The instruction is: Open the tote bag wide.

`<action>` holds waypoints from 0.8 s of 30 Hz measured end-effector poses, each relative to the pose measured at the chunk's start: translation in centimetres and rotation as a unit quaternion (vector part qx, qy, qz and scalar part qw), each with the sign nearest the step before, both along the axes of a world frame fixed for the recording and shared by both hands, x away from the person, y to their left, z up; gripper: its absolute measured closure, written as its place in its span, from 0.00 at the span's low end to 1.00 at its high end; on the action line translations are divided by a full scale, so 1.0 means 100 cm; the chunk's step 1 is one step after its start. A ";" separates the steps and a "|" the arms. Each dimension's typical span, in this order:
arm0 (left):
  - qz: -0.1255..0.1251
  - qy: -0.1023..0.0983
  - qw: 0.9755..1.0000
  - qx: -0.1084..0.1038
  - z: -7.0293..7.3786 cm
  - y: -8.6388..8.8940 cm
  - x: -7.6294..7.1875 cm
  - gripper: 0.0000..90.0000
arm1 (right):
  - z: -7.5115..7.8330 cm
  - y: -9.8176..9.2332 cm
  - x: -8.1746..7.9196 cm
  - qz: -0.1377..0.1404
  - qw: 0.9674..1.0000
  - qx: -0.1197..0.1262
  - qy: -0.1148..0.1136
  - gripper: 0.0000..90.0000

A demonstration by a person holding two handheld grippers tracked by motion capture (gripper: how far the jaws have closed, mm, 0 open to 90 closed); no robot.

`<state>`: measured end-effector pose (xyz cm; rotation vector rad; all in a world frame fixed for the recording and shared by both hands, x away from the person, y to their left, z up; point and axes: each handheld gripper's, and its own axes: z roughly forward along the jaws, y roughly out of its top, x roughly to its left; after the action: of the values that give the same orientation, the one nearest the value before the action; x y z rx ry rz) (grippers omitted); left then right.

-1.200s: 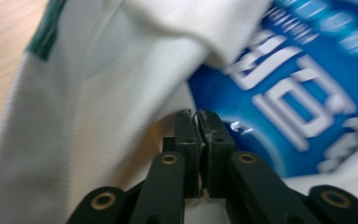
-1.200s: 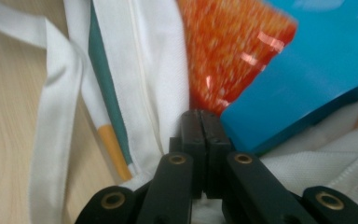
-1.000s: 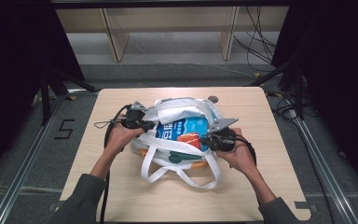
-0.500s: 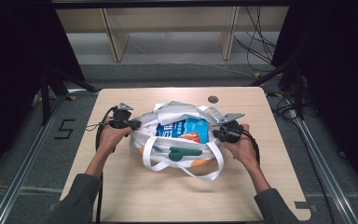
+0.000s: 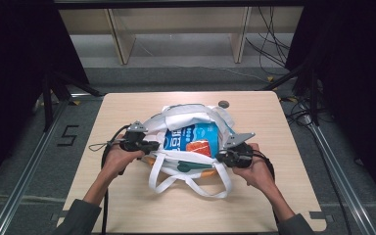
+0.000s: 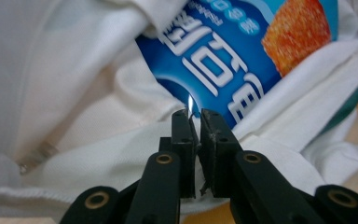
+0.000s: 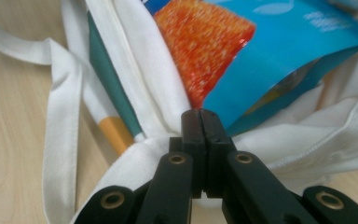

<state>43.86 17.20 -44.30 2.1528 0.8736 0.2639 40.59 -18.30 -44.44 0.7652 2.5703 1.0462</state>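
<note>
A white cloth tote bag (image 5: 191, 116) lies in the middle of the wooden table (image 5: 127, 105), its looped handles (image 5: 186, 183) pointing toward the person. Inside its open mouth sits a blue snack packet (image 5: 196, 134) with an orange picture. My left gripper (image 5: 154, 146) pinches the bag's left rim, and my right gripper (image 5: 221, 155) pinches the right rim. In the left gripper view the left gripper (image 6: 193, 114) is shut on white fabric (image 6: 74, 70) below the packet (image 6: 242, 56). In the right gripper view the right gripper (image 7: 200, 114) is shut on the bag's hem (image 7: 140, 79) beside the packet (image 7: 284, 51).
A small dark round thing (image 5: 223, 104) lies on the table behind the bag. A strap (image 7: 63, 116) trails over bare wood near the right gripper. Wooden shelving legs (image 5: 120, 39) and cables (image 5: 269, 44) stand on the floor beyond the far edge.
Both grippers first pulled the bag's rim apart, then came back toward the person and slightly inward. The bag and packet slid toward the near edge with them.
</note>
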 end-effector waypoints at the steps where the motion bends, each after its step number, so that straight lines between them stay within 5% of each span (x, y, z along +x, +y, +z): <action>1: 0.000 0.000 1.000 0.000 0.000 0.000 0.000 0.93 | 0.000 0.000 0.000 0.000 1.000 0.000 0.000 1.00; 4: -0.001 -0.002 1.000 0.003 0.002 0.001 -0.001 0.93 | 0.007 0.000 0.000 -0.005 1.000 0.006 -0.006 1.00; 11: 0.024 -0.022 0.999 -0.033 0.009 0.005 -0.007 0.87 | 0.022 -0.009 -0.001 -0.027 0.998 0.043 -0.041 0.97; 17: 0.028 -0.028 0.998 -0.049 0.014 0.007 -0.014 0.81 | 0.025 -0.014 -0.004 -0.040 0.997 0.060 -0.032 0.93; 18: 0.024 -0.026 0.998 -0.050 0.015 0.006 -0.015 0.80 | 0.025 -0.016 -0.003 -0.038 0.996 0.060 -0.046 0.92; 24: 0.024 -0.033 0.997 -0.067 0.021 0.004 -0.020 0.74 | 0.027 -0.019 -0.002 -0.041 0.996 0.063 -0.051 0.88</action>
<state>41.83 17.58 -42.16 1.9901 0.8809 0.2901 40.35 -20.20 -41.76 0.8189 2.3851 1.1983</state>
